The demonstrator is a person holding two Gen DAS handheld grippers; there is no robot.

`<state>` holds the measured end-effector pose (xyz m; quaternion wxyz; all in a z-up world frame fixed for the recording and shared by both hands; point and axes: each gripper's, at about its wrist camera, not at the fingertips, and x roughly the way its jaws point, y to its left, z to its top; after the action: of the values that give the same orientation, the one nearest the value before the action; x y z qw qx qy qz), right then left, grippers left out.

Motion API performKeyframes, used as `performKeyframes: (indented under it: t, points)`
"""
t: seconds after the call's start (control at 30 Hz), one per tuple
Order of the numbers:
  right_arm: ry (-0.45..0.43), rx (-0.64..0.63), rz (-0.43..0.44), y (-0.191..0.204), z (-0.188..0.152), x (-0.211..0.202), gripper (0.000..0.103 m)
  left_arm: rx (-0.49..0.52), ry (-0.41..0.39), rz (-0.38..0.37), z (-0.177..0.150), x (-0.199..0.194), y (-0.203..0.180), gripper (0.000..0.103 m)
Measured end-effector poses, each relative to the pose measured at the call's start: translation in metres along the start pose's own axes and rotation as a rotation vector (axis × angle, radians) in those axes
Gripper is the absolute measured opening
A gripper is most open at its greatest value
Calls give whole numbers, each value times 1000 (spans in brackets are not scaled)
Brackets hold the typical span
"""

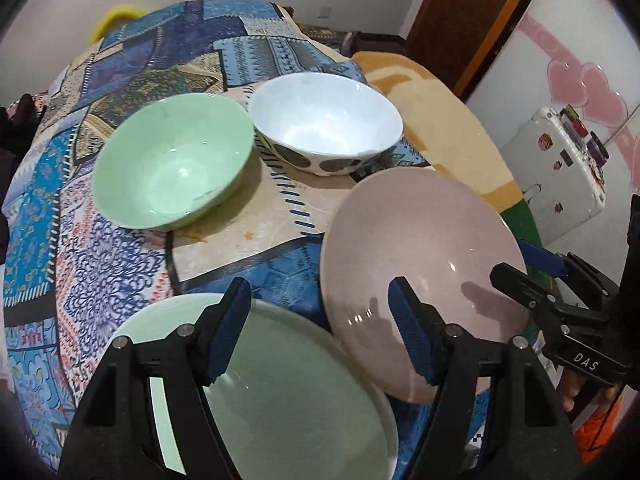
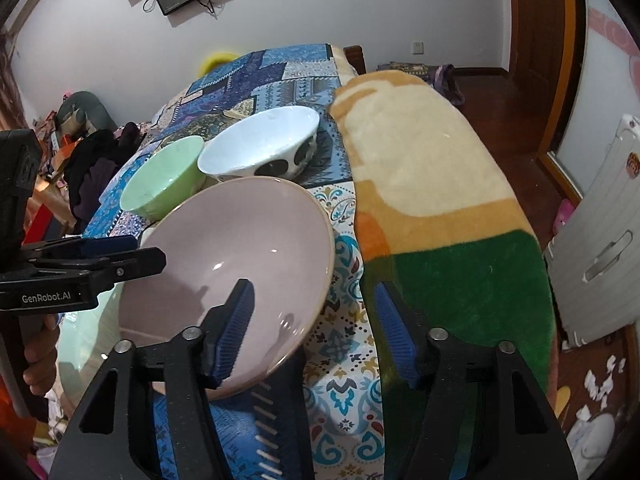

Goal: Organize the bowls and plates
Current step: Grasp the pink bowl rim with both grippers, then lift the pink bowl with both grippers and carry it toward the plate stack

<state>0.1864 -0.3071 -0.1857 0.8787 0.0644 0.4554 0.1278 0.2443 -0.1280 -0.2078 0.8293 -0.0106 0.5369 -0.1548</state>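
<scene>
Both claws wide open, empty: right claw (image 2: pixel 314 330) straddles pink plate (image 2: pixel 228 256) rim for grasp; left claw (image 1: pixel 320 334) above green plate (image 1: pixel 288 396), likely stacking base.

We note soft, even indoor light in both views. Small glare spots sit on the pink plate (image 1: pixel 424 248), where tool shadows fall. Fisheye bending curves walls and door frame; corners vignette black. The green plate (image 1: pixel 296 408) looks slightly smeared.
</scene>
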Motion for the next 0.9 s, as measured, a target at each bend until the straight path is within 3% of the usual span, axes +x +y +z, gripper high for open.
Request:
performKeyframes:
  t: [0.2,0.47,0.9]
  points:
    - [16,8,27,0,-2,8,34,26,22,-22,4,12,-7,44]
    - [35,0,50,7,-2,13,26,28,67,-48,1,24,-12,26]
    - [27,30,40,10,6,3,25,29,76,-39,-1,16,-16,26]
